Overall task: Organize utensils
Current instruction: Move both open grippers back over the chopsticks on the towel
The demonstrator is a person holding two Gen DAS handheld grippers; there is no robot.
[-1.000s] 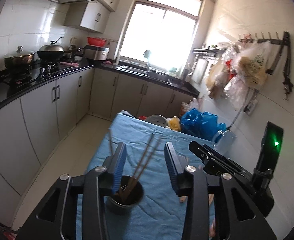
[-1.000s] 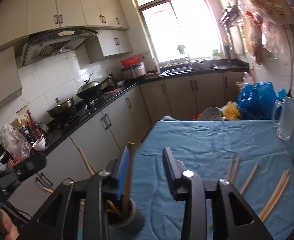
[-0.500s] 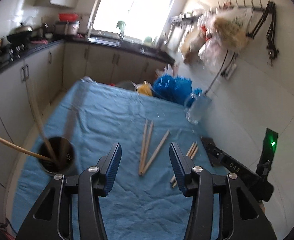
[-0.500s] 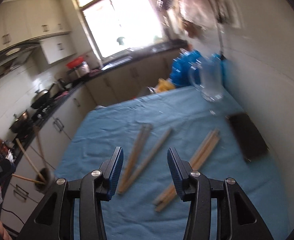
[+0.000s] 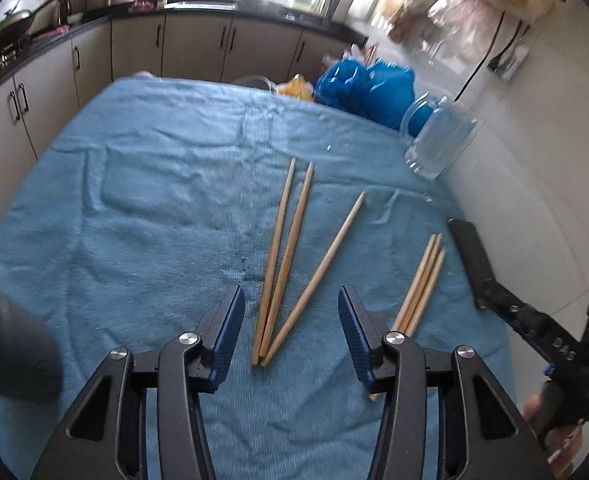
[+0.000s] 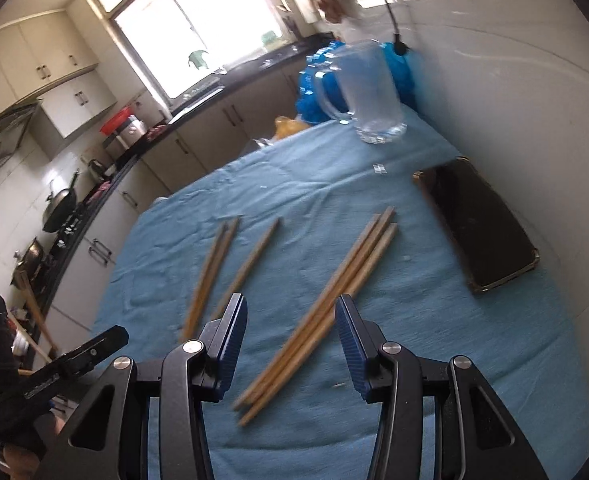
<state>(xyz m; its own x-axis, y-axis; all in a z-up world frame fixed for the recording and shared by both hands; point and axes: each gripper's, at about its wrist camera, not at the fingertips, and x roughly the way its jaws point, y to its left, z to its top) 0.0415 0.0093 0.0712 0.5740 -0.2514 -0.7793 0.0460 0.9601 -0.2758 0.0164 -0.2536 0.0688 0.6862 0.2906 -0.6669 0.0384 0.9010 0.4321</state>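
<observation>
Showing grey holder [image 5: 10, 344] left-wrist only | phone [image 6: 478, 228] fully right-wrist | both jaws spread, empty

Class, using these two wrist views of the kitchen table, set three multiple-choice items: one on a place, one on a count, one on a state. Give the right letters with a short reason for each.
1. Where does the glass mug stand?
A. at the far corner of the table by the wall
B. in the sink
C. on the stove

2. How many chopsticks lie on the blue cloth?
A. two
B. six
C. ten

3. What do the left gripper and the right gripper hold?
A. each a chopstick
B. nothing
C. the mug together

Answers:
1. A: the mug sits on the cloth beside the tiled wall, ahead of the phone.
2. B: three loose chopsticks fan out in the middle and a bundle of three lies nearer the phone.
3. B: both pairs of pads stand apart above the chopsticks, touching none; the left jaws are closing.
</observation>
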